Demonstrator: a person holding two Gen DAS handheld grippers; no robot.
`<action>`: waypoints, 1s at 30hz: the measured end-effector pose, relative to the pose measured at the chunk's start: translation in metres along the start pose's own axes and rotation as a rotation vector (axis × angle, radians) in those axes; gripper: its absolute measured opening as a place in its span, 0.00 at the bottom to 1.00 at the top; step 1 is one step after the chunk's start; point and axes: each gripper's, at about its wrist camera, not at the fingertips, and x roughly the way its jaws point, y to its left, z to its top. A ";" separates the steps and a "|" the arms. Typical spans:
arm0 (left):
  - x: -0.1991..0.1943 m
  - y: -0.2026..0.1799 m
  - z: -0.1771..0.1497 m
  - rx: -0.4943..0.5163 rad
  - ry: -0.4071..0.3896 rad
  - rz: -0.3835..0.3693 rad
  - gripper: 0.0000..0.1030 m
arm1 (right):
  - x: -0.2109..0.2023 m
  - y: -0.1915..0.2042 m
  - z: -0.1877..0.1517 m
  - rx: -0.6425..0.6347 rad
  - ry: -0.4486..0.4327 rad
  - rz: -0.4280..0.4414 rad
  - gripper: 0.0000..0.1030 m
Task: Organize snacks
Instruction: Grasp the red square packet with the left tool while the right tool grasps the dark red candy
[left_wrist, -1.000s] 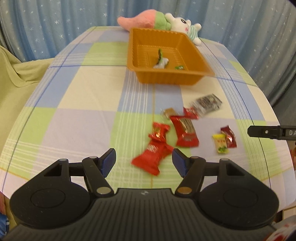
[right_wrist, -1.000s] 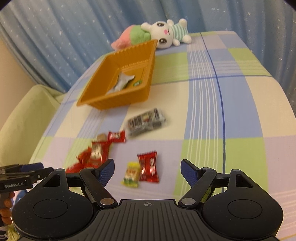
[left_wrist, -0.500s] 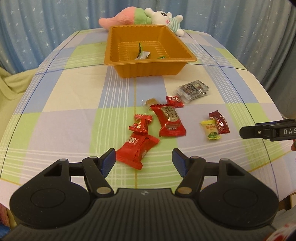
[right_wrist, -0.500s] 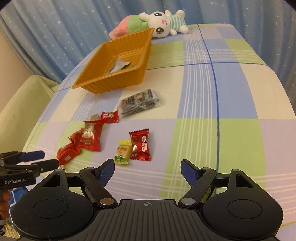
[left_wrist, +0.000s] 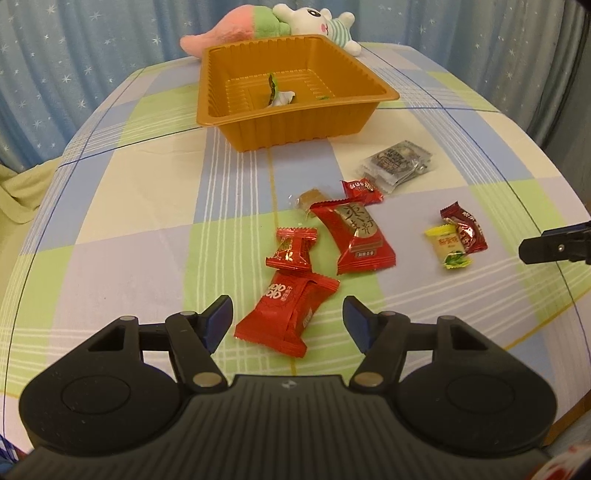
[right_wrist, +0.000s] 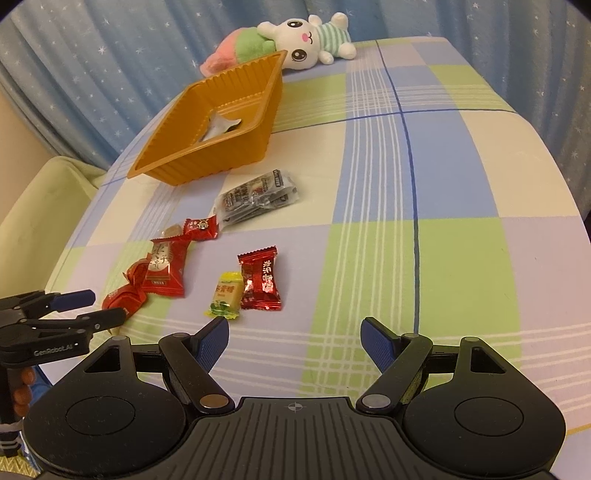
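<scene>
Left wrist view has my left gripper (left_wrist: 287, 319) low over the checked tablecloth (left_wrist: 140, 206), jaws apart, the big red snack packet (left_wrist: 286, 314) lying between the fingertips but not pinched. Beyond it I see a small red candy (left_wrist: 293, 249), a red and gold packet (left_wrist: 356, 234) and the orange tray (left_wrist: 295, 122), which holds a couple of wrappers. On the right wrist view my right gripper (right_wrist: 294, 341) stands wide and empty, just short of the yellow candy (right_wrist: 225, 295) and dark red candy (right_wrist: 260, 282).
</scene>
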 end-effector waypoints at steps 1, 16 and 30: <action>0.002 0.000 0.001 0.003 0.003 -0.001 0.61 | 0.001 0.001 0.000 0.001 0.001 0.000 0.76; 0.016 0.001 0.002 -0.003 0.032 -0.041 0.36 | 0.005 0.003 0.001 0.000 0.010 -0.004 0.76; -0.003 0.003 -0.012 -0.045 0.015 -0.060 0.25 | 0.016 0.011 0.006 -0.038 -0.002 -0.010 0.76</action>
